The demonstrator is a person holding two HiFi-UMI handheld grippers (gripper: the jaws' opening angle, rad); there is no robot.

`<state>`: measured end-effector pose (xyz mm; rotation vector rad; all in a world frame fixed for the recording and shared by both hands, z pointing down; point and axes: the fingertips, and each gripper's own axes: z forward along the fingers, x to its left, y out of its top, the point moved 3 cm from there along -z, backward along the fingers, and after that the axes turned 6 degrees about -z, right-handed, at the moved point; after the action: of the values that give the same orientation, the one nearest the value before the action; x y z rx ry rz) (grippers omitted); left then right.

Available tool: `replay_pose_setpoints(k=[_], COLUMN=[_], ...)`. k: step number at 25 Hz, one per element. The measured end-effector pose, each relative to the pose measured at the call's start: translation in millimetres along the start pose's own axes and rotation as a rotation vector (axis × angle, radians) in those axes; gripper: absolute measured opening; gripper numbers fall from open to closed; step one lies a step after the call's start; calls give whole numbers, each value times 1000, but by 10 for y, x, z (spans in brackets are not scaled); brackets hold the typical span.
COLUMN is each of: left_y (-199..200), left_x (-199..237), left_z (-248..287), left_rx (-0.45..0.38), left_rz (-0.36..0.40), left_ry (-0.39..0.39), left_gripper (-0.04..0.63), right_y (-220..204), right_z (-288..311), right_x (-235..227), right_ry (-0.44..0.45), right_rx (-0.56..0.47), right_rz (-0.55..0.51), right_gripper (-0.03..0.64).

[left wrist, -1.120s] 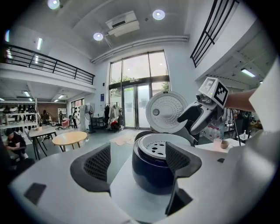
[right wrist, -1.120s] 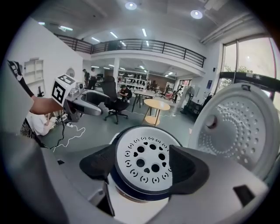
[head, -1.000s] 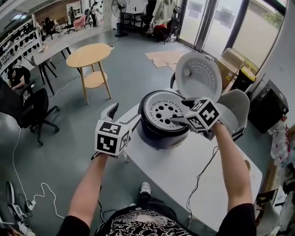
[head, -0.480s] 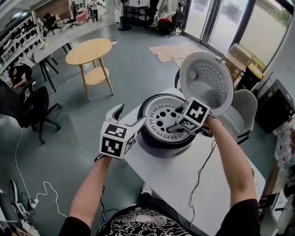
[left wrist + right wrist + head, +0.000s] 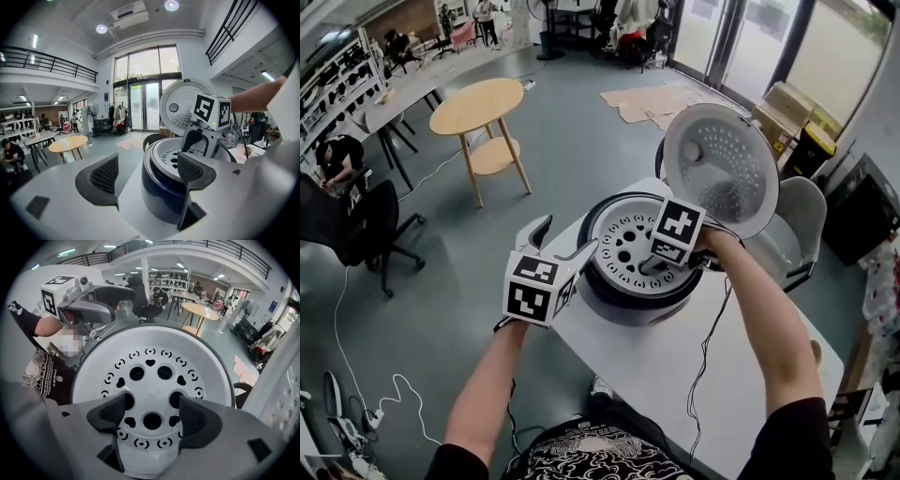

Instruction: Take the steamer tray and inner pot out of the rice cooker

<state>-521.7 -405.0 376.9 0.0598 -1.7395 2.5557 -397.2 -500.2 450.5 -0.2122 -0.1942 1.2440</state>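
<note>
Sitting in the dark round rice cooker (image 5: 614,302) at the white table's (image 5: 675,370) far left corner, the white perforated plastic steamer tray (image 5: 619,246) lies flat below the raised white lid (image 5: 717,164). The right claw (image 5: 152,408) points down at the tray's middle, jaws wide though just closing slightly, not gripping it. The left claw (image 5: 560,240) hovers wide open just beside the cooker's left side.
</note>
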Motion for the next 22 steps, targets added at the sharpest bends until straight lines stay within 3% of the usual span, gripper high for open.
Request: replay_pose_setpoints(k=[7,15,22], left_y=[72,11,9], left_x=[31,115,73], left_z=[14,-85,-298], left_rx=[-1,3,-18], left_rz=[-2,-11,-11], left_ry=[14,35,31], left_gripper=[383,383,383], right_y=[27,14,77], right_z=[61,140,-86], right_x=[-43,-24,74], right_ry=[18,56,-10], right_rx=[108,141,160], right_rz=[-65,-51,-86], right_gripper=[347,324,315])
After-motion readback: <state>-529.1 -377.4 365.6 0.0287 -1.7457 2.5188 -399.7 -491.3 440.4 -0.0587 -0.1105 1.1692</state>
